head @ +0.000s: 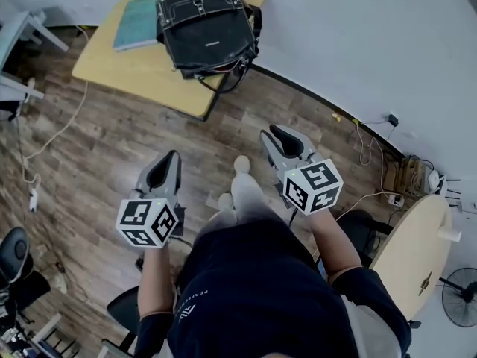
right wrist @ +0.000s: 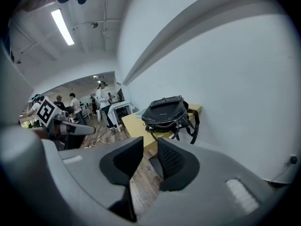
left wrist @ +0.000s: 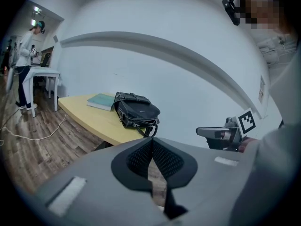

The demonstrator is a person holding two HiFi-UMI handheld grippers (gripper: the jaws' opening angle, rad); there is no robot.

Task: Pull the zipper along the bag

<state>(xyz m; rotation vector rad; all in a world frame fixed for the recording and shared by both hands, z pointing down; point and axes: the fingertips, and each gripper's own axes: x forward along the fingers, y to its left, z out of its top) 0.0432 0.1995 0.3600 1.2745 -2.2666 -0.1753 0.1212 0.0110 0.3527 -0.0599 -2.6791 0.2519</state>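
A black bag [head: 207, 32] lies on the yellow table [head: 127, 69], its straps hanging over the near edge. It also shows in the left gripper view, bag [left wrist: 136, 111], and in the right gripper view, bag [right wrist: 167, 113]. The zipper pull is too small to make out. Both grippers are held over the wooden floor, well short of the table. My left gripper [head: 165, 162] is shut with nothing in it, its tips touching [left wrist: 151, 142]. My right gripper [head: 277, 134] is open and empty, with floor visible through the gap [right wrist: 149, 147].
A teal book [head: 138, 21] lies on the table beside the bag. White cables [head: 45, 144] trail over the floor at the left. A round wooden table [head: 417, 252] and a fan [head: 458, 297] stand at the right. A person [left wrist: 26, 65] stands far off by a white desk.
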